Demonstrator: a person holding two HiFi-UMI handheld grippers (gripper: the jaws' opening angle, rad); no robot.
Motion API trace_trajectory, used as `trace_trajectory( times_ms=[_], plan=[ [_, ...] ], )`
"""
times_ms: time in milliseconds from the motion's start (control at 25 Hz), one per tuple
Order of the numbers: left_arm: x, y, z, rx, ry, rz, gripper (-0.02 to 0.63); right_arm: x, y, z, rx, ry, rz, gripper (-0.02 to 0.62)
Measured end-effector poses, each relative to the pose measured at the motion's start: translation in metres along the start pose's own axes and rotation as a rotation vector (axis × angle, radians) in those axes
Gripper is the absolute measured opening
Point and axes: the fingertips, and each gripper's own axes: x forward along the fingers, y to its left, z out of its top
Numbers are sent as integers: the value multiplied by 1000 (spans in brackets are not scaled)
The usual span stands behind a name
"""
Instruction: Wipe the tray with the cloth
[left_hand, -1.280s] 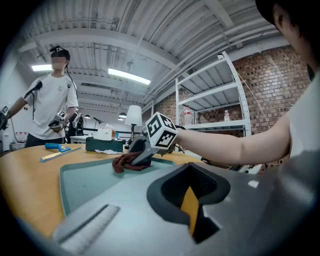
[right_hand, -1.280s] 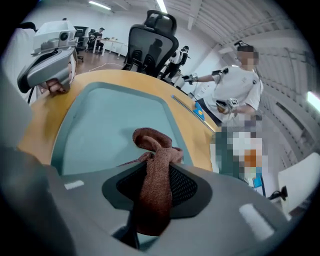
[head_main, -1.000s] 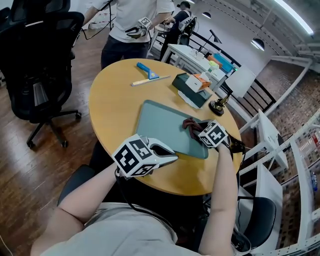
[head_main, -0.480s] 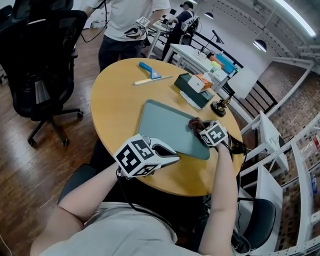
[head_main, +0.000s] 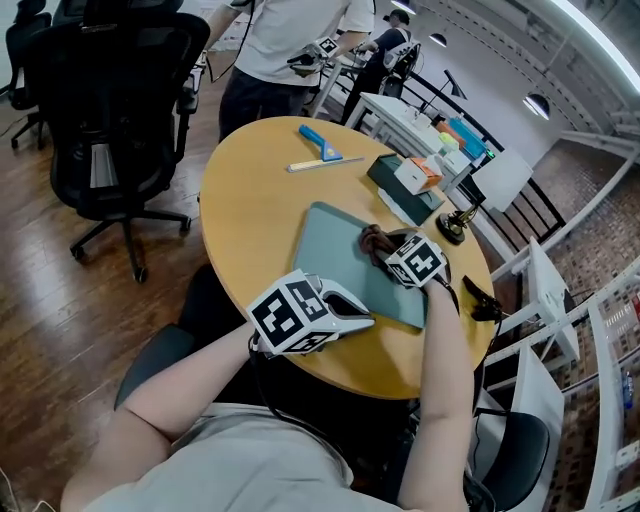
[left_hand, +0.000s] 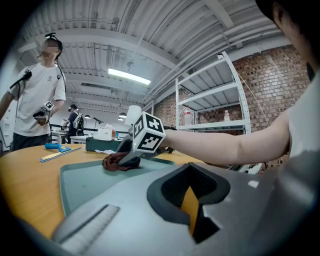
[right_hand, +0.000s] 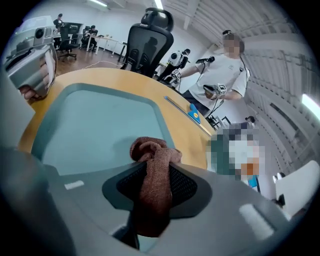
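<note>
A grey-green tray (head_main: 325, 250) lies on the round wooden table (head_main: 245, 205) in front of me. My right gripper (head_main: 387, 250) is shut on a bunched reddish-brown cloth (head_main: 374, 240) and presses it onto the tray's far right part. The right gripper view shows the cloth (right_hand: 152, 165) pinched between the jaws, its free end lying on the tray (right_hand: 95, 125). My left gripper (head_main: 358, 318) rests at the tray's near edge, jaws together with only a thin slit between them. From the left gripper view, the cloth (left_hand: 116, 162) sits under the right gripper (left_hand: 131, 155).
A blue scraper (head_main: 320, 142) and a pale stick (head_main: 325, 163) lie at the table's far side. A dark box (head_main: 405, 190) with a small carton on it sits far right. A black office chair (head_main: 120, 90) and a standing person (head_main: 290, 45) are beyond the table.
The right gripper has slid the cloth a little farther away from me along the tray's right side. The left gripper has stayed at the near edge. My head view has shifted.
</note>
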Motion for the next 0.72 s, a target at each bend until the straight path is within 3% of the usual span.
trace_trajectory(
  times_ms=[400,720],
  plan=[
    [-1,-2,1,0,1,5,322,24,28,89,-111,-100,85,124],
    [-2,-4,0,2,4,7,322,32,44,125,-175,-147,104,124]
  ],
)
